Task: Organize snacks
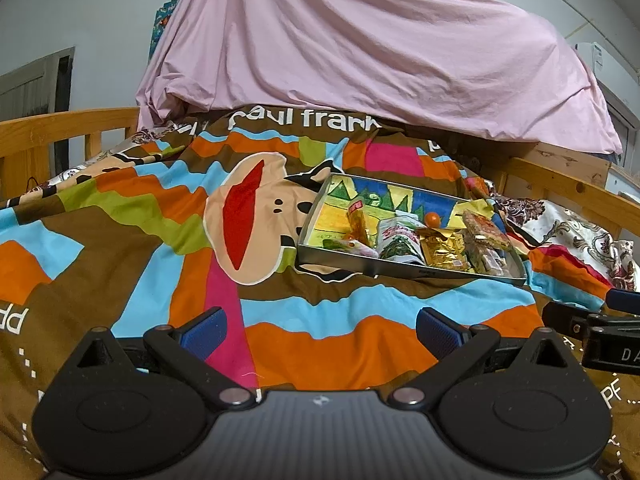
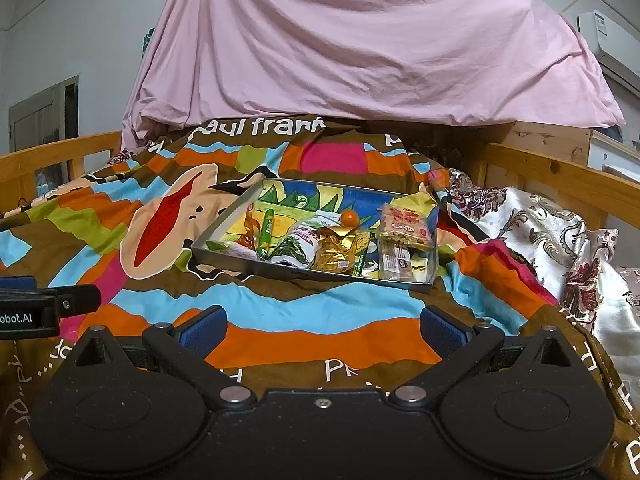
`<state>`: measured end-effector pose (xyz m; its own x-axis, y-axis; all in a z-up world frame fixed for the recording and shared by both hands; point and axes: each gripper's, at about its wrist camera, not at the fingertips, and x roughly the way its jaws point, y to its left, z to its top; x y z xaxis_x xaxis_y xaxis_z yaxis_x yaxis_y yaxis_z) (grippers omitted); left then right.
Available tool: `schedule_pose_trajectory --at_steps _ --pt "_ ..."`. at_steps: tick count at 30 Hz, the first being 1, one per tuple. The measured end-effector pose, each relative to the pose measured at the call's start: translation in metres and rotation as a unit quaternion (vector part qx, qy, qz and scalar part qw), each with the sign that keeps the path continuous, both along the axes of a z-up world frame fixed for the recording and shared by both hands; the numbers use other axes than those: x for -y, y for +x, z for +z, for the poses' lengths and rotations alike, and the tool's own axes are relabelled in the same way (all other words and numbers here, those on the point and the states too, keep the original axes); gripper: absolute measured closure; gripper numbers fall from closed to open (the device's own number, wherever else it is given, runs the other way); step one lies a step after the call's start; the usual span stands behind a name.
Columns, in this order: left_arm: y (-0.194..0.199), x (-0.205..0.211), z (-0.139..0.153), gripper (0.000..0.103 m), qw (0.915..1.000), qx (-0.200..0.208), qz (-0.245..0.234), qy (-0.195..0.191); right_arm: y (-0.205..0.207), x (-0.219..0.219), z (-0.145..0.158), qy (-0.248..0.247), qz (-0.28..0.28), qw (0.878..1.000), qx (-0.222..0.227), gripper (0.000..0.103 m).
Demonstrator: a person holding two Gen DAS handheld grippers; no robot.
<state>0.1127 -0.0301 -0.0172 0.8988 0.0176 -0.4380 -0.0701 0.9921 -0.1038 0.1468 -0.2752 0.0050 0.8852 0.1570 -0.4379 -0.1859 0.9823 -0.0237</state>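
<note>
A shallow metal tray (image 1: 404, 269) (image 2: 256, 265) with a colourful drawn lining lies on the patterned bedspread. It holds several snack packets: a gold foil packet (image 1: 442, 250) (image 2: 334, 254), a green-and-white bag (image 1: 398, 240) (image 2: 298, 242), a clear cracker pack (image 1: 486, 230) (image 2: 406, 222), a green stick (image 2: 266, 228) and a small orange ball (image 1: 433, 219) (image 2: 349, 217). My left gripper (image 1: 320, 332) is open and empty, low over the bedspread in front of the tray. My right gripper (image 2: 322, 330) is open and empty, beside it on the right.
A colourful "paul frank" bedspread (image 1: 160, 240) (image 2: 120, 220) covers the bed. A pink sheet (image 1: 360, 48) (image 2: 360, 40) hangs behind. Wooden bed rails (image 1: 68, 124) (image 2: 560, 176) run along both sides. A floral cloth (image 2: 540, 232) lies at the right.
</note>
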Motion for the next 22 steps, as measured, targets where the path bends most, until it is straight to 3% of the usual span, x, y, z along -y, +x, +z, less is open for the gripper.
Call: schedule_pose_trajectory --at_steps 14,22 --pt "0.0013 -0.0074 -0.0029 0.0 0.9988 -0.024 0.042 -0.001 0.0008 -0.0014 -0.0006 -0.001 0.001 1.0 -0.001 0.001" --pt "0.0006 -0.0074 -0.0032 0.0 0.9989 -0.024 0.039 0.006 -0.0015 -0.0037 -0.0039 -0.003 0.001 1.0 -0.003 0.001"
